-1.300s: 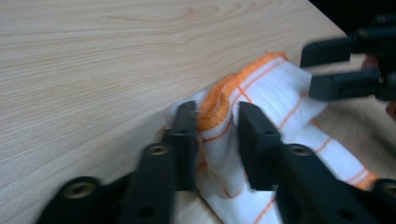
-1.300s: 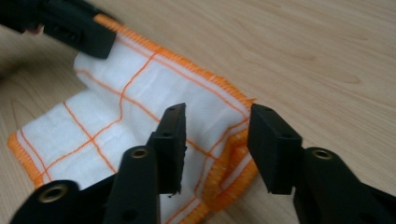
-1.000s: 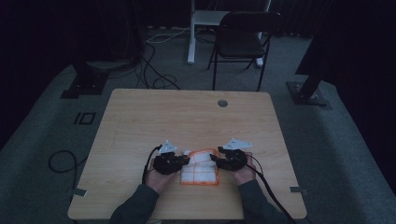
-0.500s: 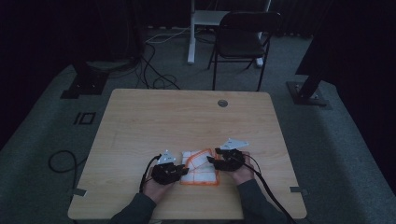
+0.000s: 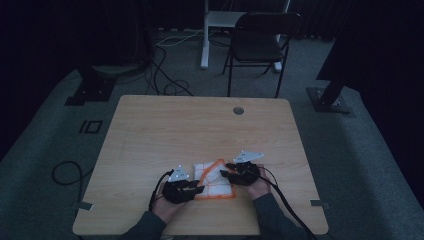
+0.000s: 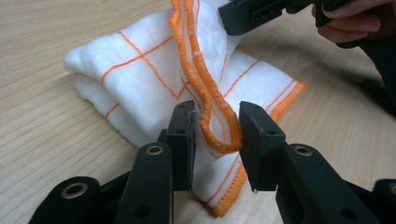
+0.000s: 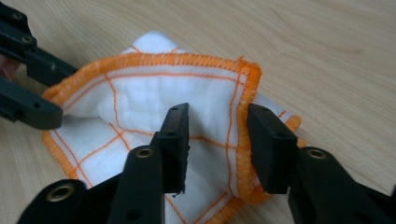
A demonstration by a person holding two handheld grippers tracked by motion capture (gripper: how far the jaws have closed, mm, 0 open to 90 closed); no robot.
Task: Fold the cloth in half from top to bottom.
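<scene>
Cloth point(image 5: 215, 181), white with orange stitched edging, lies near the desk's point(image 5: 165, 130) front edge, soft and limp, best pinched at the hem; the left tool point(image 6: 215, 133) and right tool point(image 7: 217, 140) both stand spread around raised folds, jaws just opening and closing respectively.

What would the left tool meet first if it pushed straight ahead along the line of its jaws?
Most likely the cloth: the left tool has been opening, and the cloth's orange hem hangs between its jaws, with the folded white layers directly beyond. The right tool is farther back.
</scene>
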